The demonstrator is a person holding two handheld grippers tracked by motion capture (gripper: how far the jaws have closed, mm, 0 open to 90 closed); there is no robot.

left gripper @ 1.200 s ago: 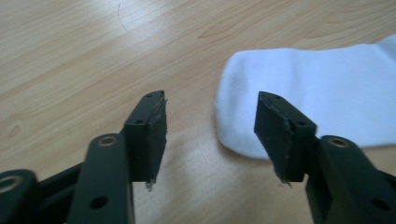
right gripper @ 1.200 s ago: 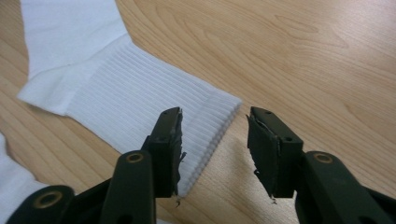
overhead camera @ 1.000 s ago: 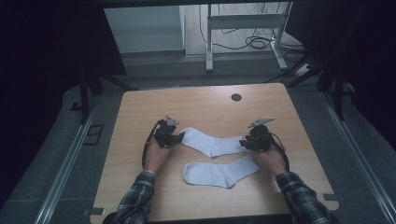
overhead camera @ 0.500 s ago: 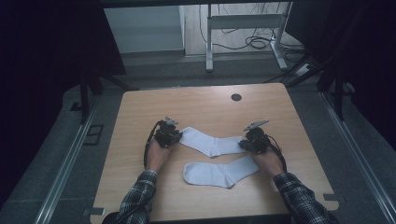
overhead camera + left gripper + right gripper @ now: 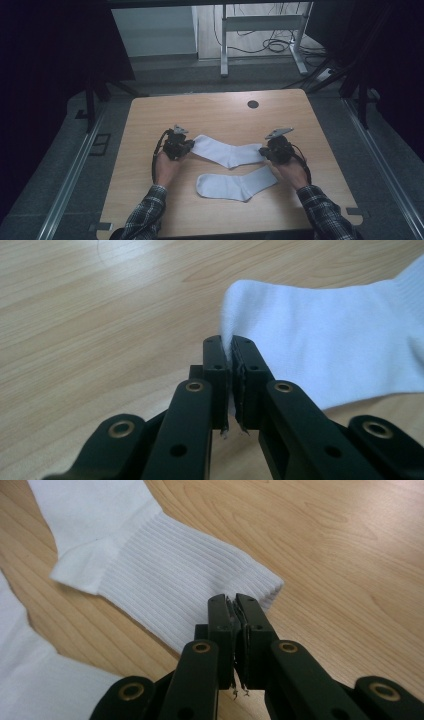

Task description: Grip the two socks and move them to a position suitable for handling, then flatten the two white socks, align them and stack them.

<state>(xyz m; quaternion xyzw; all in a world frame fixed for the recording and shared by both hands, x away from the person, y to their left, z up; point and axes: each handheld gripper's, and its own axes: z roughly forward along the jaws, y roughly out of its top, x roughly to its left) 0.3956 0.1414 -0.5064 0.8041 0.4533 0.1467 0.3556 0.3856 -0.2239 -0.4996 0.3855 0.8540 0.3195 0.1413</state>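
Note:
Two white socks lie on a wooden table (image 5: 210, 112). The far sock (image 5: 227, 152) stretches between my grippers. My left gripper (image 5: 189, 146) is shut on its toe end; in the left gripper view the jaws (image 5: 231, 347) pinch a raised fold of the sock (image 5: 325, 340). My right gripper (image 5: 263, 150) is shut on the ribbed cuff; the right gripper view has the jaws (image 5: 234, 605) nipping the cuff's edge (image 5: 165, 575). Both pairs of jaws have just closed on the fabric. The near sock (image 5: 235, 184) lies flat, untouched, between the person's forearms.
A small dark round hole (image 5: 253, 104) sits near the table's far edge. Beyond the table stand a metal frame's legs (image 5: 223, 50) and cables on the floor. Rails run along both sides. Bare wood surrounds the socks.
Both grippers' jaws have closed onto the ends of the far sock. The left hand has lifted slightly; the right hand has hardly shifted.

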